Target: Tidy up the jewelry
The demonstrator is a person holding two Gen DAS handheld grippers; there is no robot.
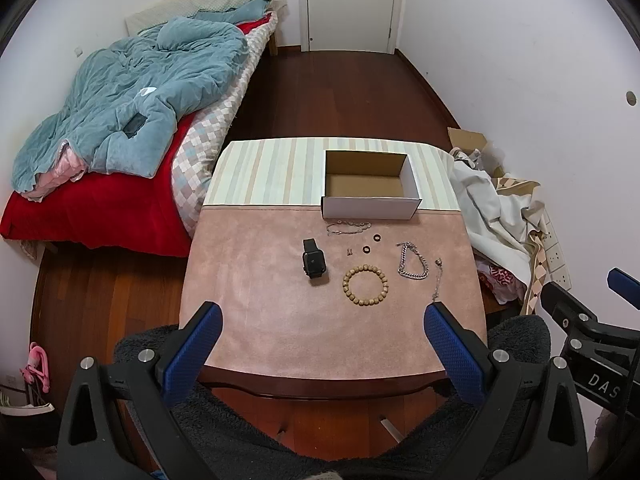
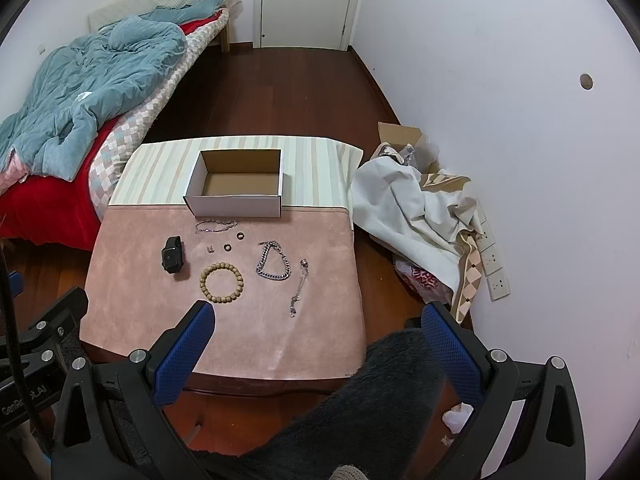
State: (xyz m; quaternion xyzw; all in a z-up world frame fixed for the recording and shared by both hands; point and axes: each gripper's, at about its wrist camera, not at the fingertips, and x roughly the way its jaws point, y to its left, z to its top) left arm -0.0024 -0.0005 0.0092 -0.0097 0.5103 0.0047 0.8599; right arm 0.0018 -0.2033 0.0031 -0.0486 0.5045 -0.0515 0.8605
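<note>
An open, empty cardboard box (image 1: 370, 200) (image 2: 236, 205) stands at the back of the small table. In front of it on the pink cloth lie a thin chain (image 1: 348, 228) (image 2: 216, 226), two dark rings (image 1: 366, 248) (image 2: 227, 247), a black watch (image 1: 314, 264) (image 2: 173, 259), a wooden bead bracelet (image 1: 366, 290) (image 2: 221, 283), a thick silver chain (image 1: 413, 266) (image 2: 274, 266) and a thin silver chain (image 1: 437, 280) (image 2: 299, 286). My left gripper (image 1: 322, 316) is open and empty above the table's near edge. My right gripper (image 2: 318, 316) is open and empty, to the right.
A bed with a teal quilt (image 1: 132, 100) (image 2: 80, 92) stands left of the table. A heap of cloth and cardboard (image 1: 500, 200) (image 2: 420, 208) lies on the floor at the right by the wall. A closed door (image 1: 352, 0) is at the far end.
</note>
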